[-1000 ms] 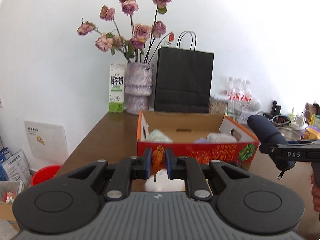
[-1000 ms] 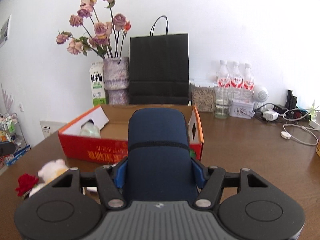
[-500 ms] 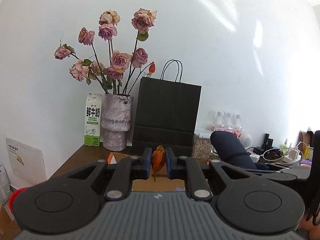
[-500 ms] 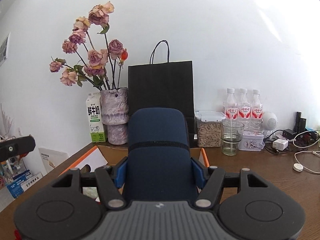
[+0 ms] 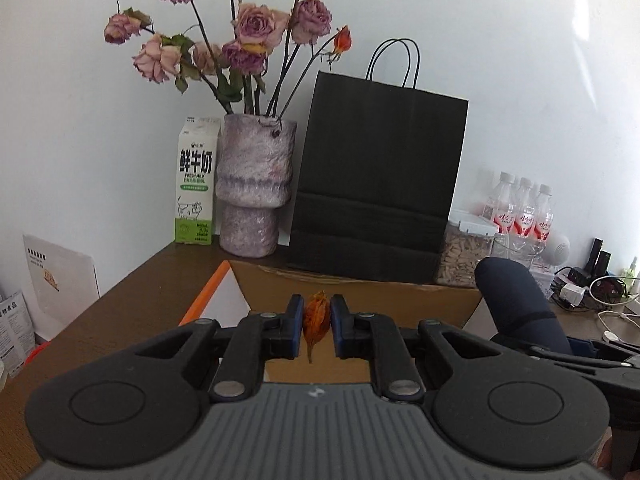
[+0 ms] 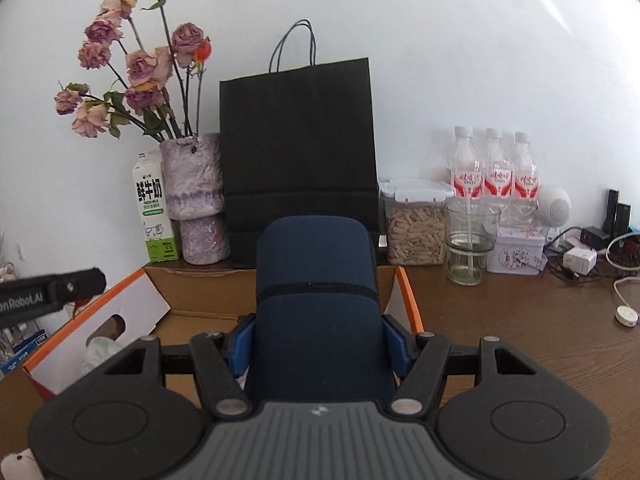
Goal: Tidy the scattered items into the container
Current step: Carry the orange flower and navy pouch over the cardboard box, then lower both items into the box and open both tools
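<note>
Two things are in my grip above the open cardboard box with orange edges (image 6: 200,288). My left gripper (image 5: 316,326) has its blue pads pressed together on a small dried orange flower (image 5: 316,316), whose thin stem hangs down between them; it sits over the brown inside of the box, near its back wall. My right gripper (image 6: 316,344) pinches a dark navy fabric pouch with a rounded top (image 6: 316,280), the pads squeezing its two sides, and the pouch stands upright over the box's right half. In the box's left end lies something pale and crumpled (image 6: 100,350); I cannot tell what. Behind the box, against the white wall, stand a black paper carrier bag (image 5: 380,184), a mottled purple vase of faded pink roses (image 5: 254,184) and a green-and-white milk carton (image 5: 196,184). Three clear bottles with red labels (image 6: 494,168) stand further right on the brown wooden table (image 6: 520,320).
</note>
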The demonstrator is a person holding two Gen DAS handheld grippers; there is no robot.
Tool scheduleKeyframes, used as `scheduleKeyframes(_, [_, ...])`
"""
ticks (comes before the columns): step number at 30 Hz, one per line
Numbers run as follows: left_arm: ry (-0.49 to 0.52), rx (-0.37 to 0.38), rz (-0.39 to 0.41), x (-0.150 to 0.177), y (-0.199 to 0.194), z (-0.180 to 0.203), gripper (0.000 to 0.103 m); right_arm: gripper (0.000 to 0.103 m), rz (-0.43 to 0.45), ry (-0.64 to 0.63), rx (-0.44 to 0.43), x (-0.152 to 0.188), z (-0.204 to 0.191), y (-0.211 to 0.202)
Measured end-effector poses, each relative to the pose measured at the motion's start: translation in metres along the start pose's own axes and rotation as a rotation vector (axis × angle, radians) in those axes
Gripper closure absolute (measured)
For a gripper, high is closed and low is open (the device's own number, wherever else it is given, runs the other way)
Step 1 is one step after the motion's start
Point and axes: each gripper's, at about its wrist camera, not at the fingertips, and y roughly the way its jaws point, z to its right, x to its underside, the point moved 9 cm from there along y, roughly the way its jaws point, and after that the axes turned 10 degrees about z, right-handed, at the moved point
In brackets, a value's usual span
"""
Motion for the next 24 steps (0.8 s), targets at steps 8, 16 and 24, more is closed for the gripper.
scheduleKeyframes(8, [0.002, -0.007, -0.01, 0.005, 0.002, -0.004, 0.088, 0.04, -0.101, 0.026, -0.003, 0.024, -0.003, 0.013])
scheduleKeyframes(16, [-0.015, -0.008, -0.04, 0.01, 0.006, -0.006, 0.088, 0.04, -0.108, 0.08, -0.057, 0.027, -0.009, 0.013])
scheduleKeyframes(24, [-0.006, -0.005, -0.045, 0.01, 0.007, -0.005, 0.088, 0.04, -0.102, 0.075, -0.031, 0.026, -0.006, 0.013])
